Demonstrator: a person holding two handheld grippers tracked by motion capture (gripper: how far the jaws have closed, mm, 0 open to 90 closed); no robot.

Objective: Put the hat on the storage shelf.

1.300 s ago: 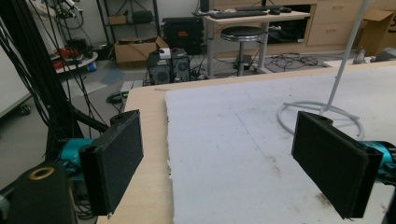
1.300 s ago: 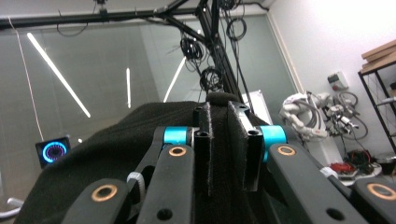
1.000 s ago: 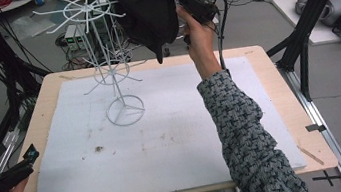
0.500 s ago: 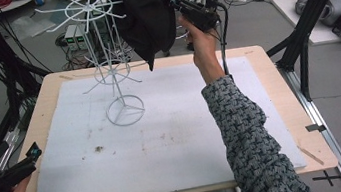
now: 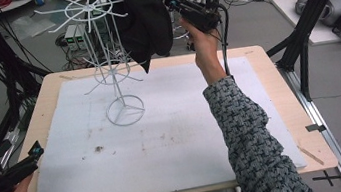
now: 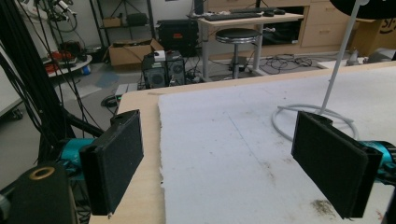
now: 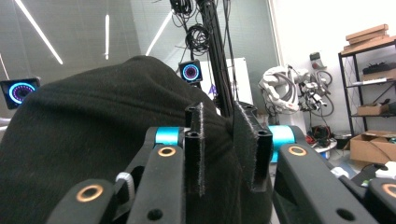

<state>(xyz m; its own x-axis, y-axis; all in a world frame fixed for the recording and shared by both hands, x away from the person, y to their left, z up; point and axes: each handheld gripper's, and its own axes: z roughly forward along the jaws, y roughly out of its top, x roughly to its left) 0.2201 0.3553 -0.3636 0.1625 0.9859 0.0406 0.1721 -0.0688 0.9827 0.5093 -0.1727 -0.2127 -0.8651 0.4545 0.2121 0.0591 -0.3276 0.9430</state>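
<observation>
black cap (image 5: 145,21) on rack (image 5: 110,59) | right hand-held gripper (image 5: 170,2) jaws just opening, cap between

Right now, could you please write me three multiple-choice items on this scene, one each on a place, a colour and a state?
1. Where is the black cloth?
A. on the floor
B. up at the top arms of the wire rack
C. inside a box

2. What colour is the wire rack?
A. white
B. red
C. blue

3. How is the left gripper?
A. shut on the cloth
B. shut on the rack
C. open, holding nothing

Answers:
1. B, the cloth hangs high beside the rack's top arms.
2. A, every wire is white.
3. C, its pads stand apart with the bare white board between them.
</observation>
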